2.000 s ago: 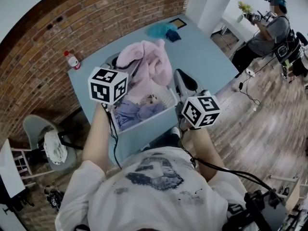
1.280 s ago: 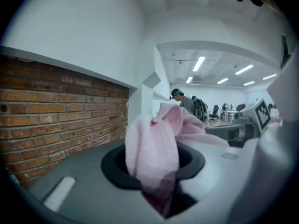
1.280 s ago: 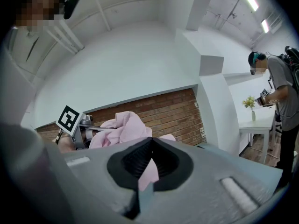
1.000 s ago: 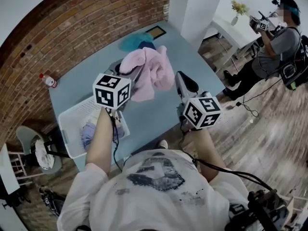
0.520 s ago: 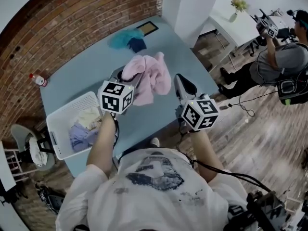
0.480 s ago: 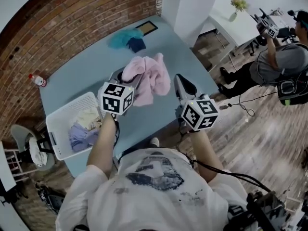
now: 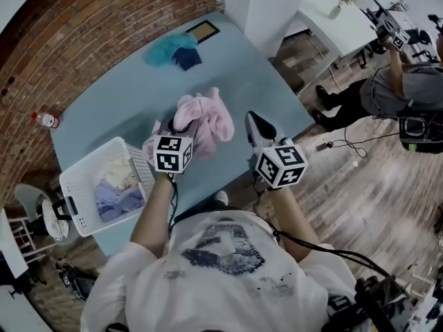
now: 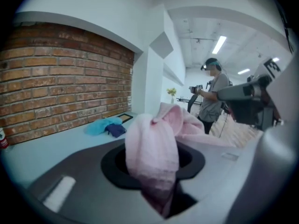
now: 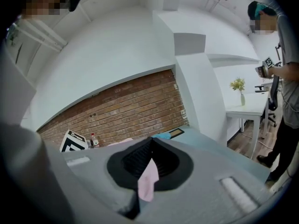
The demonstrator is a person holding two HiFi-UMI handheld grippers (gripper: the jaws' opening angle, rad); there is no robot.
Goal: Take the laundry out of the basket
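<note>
Left gripper [image 8: 161, 190] and right gripper [image 9: 142, 190] both clamp the fluffy pink fleece garment [image 7: 206, 116], centre frame; the right's sliver-thin pinch could slip.

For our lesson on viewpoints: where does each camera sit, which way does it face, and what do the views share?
Head view: on the person's head, looking steeply down at table, basket, garment; arms, shirt show.
Left gripper view: on left tongs, facing brick wall; jaws clamp garment.
Right gripper view: on right tongs, facing that wall; jaws pinch garment's corner.
Shared: all three show the garment.
</note>
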